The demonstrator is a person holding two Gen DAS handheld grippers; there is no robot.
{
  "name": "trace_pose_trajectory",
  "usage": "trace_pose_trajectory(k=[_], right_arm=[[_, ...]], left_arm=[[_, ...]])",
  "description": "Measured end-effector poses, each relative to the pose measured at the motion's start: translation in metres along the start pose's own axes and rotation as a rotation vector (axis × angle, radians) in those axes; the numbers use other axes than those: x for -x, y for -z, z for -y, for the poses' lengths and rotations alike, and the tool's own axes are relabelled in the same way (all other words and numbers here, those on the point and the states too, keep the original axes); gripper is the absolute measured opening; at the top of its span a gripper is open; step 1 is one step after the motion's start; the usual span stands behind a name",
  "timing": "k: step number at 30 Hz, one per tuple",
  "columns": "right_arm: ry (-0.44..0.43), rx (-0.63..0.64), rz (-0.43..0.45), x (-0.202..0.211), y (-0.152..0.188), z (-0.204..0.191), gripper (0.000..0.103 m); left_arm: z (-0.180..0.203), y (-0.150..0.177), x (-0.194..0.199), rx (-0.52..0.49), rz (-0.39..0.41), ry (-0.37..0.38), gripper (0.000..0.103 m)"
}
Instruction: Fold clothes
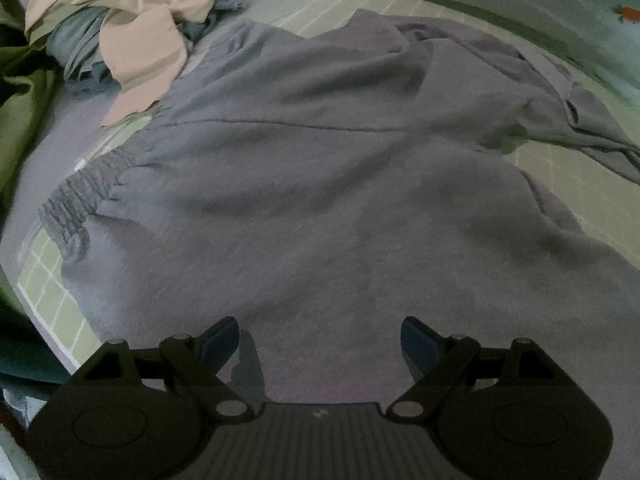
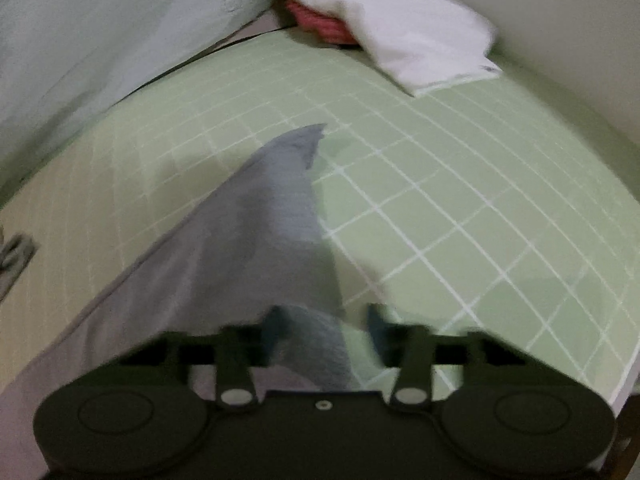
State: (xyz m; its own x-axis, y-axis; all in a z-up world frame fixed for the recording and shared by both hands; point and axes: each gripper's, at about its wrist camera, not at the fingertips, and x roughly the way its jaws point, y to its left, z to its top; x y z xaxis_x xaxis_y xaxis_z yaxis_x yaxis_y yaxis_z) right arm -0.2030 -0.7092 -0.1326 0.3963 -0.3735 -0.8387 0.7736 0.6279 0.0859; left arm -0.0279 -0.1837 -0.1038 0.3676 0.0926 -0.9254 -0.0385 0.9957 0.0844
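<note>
A grey sweatshirt (image 1: 320, 168) lies spread on the green gridded mat (image 1: 560, 168), its ribbed cuff (image 1: 84, 196) at the left. My left gripper (image 1: 320, 344) is open and empty, just above the near part of the sweatshirt. In the right wrist view a pointed grey part of the garment (image 2: 256, 216) lies on the mat (image 2: 460, 200). My right gripper (image 2: 326, 328) is open, jaws apart over the edge of that grey cloth, holding nothing. This view is blurred.
A pile of beige (image 1: 140, 28), blue-grey and olive green (image 1: 20, 112) clothes lies at the far left. A white folded cloth (image 2: 404, 28) over a red item (image 2: 316, 20) sits at the mat's far end. A pale wall (image 2: 100, 40) borders the mat.
</note>
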Motion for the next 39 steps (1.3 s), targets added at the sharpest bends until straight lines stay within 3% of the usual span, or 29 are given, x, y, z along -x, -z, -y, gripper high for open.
trace_pose_trajectory(k=[1, 5, 10, 12, 15, 16, 17, 19, 23, 27, 28, 30, 33, 37, 38, 39], right_arm=[[-0.005, 0.008, -0.001, 0.0, -0.001, -0.002, 0.004], [0.016, 0.119, 0.063, 0.013, -0.005, -0.032, 0.003], [-0.024, 0.385, 0.174, 0.036, 0.01, -0.107, 0.003], [-0.081, 0.479, 0.171, 0.037, 0.028, -0.139, 0.003], [-0.172, 0.552, 0.094, 0.029, 0.058, -0.176, 0.004], [-0.19, 0.556, 0.074, 0.028, 0.067, -0.184, 0.009], [-0.2, 0.552, 0.072, 0.031, 0.072, -0.187, 0.013], [-0.209, 0.538, 0.081, 0.04, 0.081, -0.189, 0.035], [-0.152, 0.436, 0.14, 0.063, 0.083, -0.167, 0.041], [-0.057, 0.214, 0.174, 0.067, 0.07, -0.118, 0.057], [-0.037, 0.156, 0.178, 0.066, 0.065, -0.106, 0.062], [-0.011, 0.063, 0.163, 0.057, 0.057, -0.086, 0.064], [-0.023, 0.03, 0.135, 0.042, 0.045, -0.068, 0.07], [-0.048, 0.081, 0.074, 0.016, 0.032, -0.064, 0.068], [-0.068, 0.087, 0.055, 0.01, 0.029, -0.064, 0.059], [-0.089, 0.098, 0.033, 0.006, 0.027, -0.064, 0.041]], left_arm=[[-0.002, 0.0, 0.0, 0.005, -0.003, -0.004, 0.088], [-0.012, -0.004, 0.003, 0.028, -0.004, 0.008, 0.089], [-0.023, -0.01, 0.005, 0.022, -0.011, 0.018, 0.089], [-0.026, -0.013, 0.004, 0.011, -0.016, 0.023, 0.089], [-0.03, -0.019, 0.002, -0.016, -0.022, 0.031, 0.089], [-0.031, -0.02, 0.001, -0.027, -0.022, 0.033, 0.089], [-0.031, -0.021, 0.001, -0.043, -0.016, 0.036, 0.089], [-0.031, -0.022, 0.001, -0.069, -0.009, 0.038, 0.089], [-0.032, -0.02, -0.005, -0.095, -0.021, 0.039, 0.09], [-0.03, -0.016, -0.011, -0.102, -0.049, 0.044, 0.09], [-0.028, -0.015, -0.013, -0.102, -0.055, 0.045, 0.09], [-0.026, -0.016, -0.016, -0.095, -0.065, 0.048, 0.09], [-0.025, -0.018, -0.02, -0.06, -0.073, 0.052, 0.091], [-0.025, -0.021, -0.025, 0.005, -0.078, 0.054, 0.096], [-0.025, -0.022, -0.026, 0.021, -0.079, 0.055, 0.097], [-0.025, -0.023, -0.028, 0.037, -0.08, 0.056, 0.097]])
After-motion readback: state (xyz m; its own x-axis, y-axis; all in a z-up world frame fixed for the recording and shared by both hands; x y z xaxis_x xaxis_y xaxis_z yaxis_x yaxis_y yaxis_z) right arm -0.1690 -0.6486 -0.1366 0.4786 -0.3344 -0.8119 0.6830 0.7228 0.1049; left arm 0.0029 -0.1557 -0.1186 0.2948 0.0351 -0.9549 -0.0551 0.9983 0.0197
